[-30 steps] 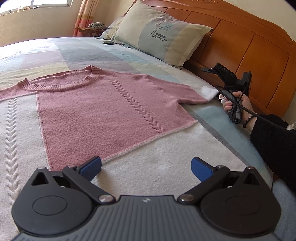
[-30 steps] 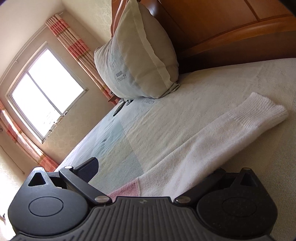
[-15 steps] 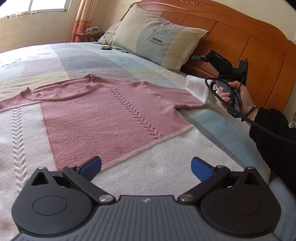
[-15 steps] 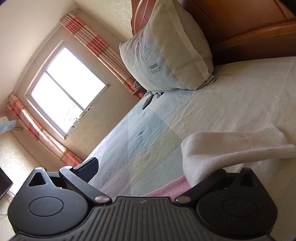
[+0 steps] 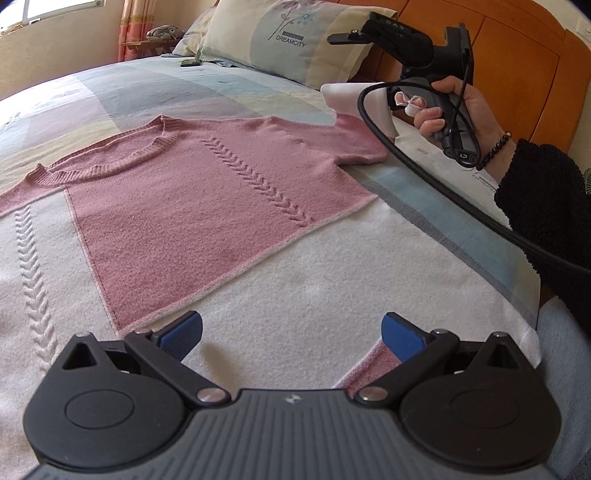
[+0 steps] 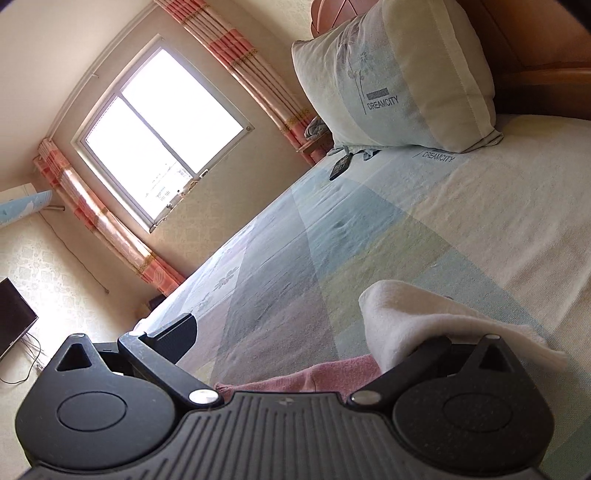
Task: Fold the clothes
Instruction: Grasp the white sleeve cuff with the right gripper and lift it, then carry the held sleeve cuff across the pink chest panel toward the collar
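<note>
A pink and white knit sweater point(image 5: 207, 206) lies flat, front up, on the bed point(image 5: 461, 229), its neckline toward the left of the left wrist view and its cable-stitch rib running down the pink panel. The white body panel spreads across the near part of the view. The left gripper point(image 5: 291, 334) sits low over that white panel with its blue pads set wide apart and nothing between them; a pink ribbed edge of the sweater shows just under the right-hand finger, and contact cannot be confirmed. Farther right, the white sleeve point(image 5: 354, 99) is lifted off the bedspread and doubled over near the pink shoulder. The right gripper point(image 5: 373, 35) is held above it by a hand point(image 5: 465, 110) with a dark fuzzy cuff and a bead bracelet, a black cable looping down from the handle. In the right wrist view the left finger point(image 6: 177, 334) stands clear and spread outward, while the sleeve point(image 6: 413, 317) drapes over the right finger, hiding its tip; the jaws are apart, and whether the cloth is pinched or merely hooked cannot be told. Beyond, a pillow point(image 6: 399, 74) leans against the wooden headboard point(image 5: 517, 55), and a window point(image 6: 162, 133) with striped curtains lies to the left.
</note>
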Demonstrator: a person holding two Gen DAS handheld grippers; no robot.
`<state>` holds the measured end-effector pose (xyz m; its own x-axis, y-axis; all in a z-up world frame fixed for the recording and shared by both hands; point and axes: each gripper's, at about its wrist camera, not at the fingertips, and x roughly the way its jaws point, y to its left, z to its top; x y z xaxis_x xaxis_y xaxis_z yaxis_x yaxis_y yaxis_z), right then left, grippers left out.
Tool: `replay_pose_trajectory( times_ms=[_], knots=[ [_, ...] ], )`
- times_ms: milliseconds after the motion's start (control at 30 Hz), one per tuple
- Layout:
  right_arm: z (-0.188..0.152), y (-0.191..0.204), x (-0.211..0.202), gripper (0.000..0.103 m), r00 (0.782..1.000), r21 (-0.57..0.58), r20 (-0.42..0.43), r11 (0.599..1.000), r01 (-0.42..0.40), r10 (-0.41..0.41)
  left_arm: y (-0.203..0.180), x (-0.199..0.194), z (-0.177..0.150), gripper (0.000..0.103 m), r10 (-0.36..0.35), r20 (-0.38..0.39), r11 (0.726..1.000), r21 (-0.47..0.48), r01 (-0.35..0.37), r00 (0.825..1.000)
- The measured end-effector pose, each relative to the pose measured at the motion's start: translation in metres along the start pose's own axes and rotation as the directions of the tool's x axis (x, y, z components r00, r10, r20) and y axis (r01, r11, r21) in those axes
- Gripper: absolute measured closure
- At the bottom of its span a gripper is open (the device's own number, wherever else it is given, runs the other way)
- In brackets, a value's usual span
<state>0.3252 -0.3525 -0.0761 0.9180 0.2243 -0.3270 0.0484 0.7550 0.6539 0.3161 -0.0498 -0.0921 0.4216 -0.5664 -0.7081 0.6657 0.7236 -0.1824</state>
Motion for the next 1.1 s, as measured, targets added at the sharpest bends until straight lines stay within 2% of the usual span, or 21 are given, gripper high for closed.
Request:
replay_pose_trajectory(
  times_ms=[67, 167, 333, 500, 700, 900, 1100],
  knots=[
    [-0.005, 0.012, 0.003, 0.000, 1.000, -0.025, -0.029, 1.000, -0.003, 0.002, -0.003, -0.005, -0.001, 0.001, 0.015, -0.005, 0.999, 0.037, -0.015, 1.000],
    [-0.015, 0.028, 0.004, 0.000, 0.998, -0.060, -0.058, 0.998, -0.012, 0.009, -0.005, -0.014, -0.002, 0.001, -0.002, -0.017, 0.997, 0.074, 0.003, 1.000],
    [-0.022, 0.055, 0.011, 0.000, 0.995, -0.117, -0.089, 0.993, 0.025, -0.035, -0.002, -0.030, -0.011, 0.001, -0.014, -0.033, 0.995, 0.097, 0.017, 0.999],
    [-0.011, 0.086, 0.015, 0.000, 0.997, -0.132, -0.076, 0.991, 0.013, -0.023, 0.008, -0.051, -0.021, 0.001, 0.006, -0.038, 0.996, 0.088, -0.002, 0.999],
    [-0.007, 0.119, 0.029, 0.000, 0.995, -0.141, -0.099, 0.990, 0.002, -0.017, 0.021, -0.077, -0.029, 0.001, 0.045, -0.001, 0.997, 0.067, -0.044, 0.999],
    [-0.019, 0.144, 0.049, 0.000, 0.991, -0.153, -0.128, 0.988, 0.008, -0.028, 0.033, -0.094, -0.035, 0.001, 0.062, 0.027, 0.997, 0.032, -0.063, 0.998],
    [-0.038, 0.167, 0.066, 0.000, 0.987, -0.165, -0.160, 0.986, -0.002, -0.025, 0.052, -0.103, -0.048, 0.001, 0.039, 0.037, 0.999, -0.016, -0.039, 0.999]
  ],
)
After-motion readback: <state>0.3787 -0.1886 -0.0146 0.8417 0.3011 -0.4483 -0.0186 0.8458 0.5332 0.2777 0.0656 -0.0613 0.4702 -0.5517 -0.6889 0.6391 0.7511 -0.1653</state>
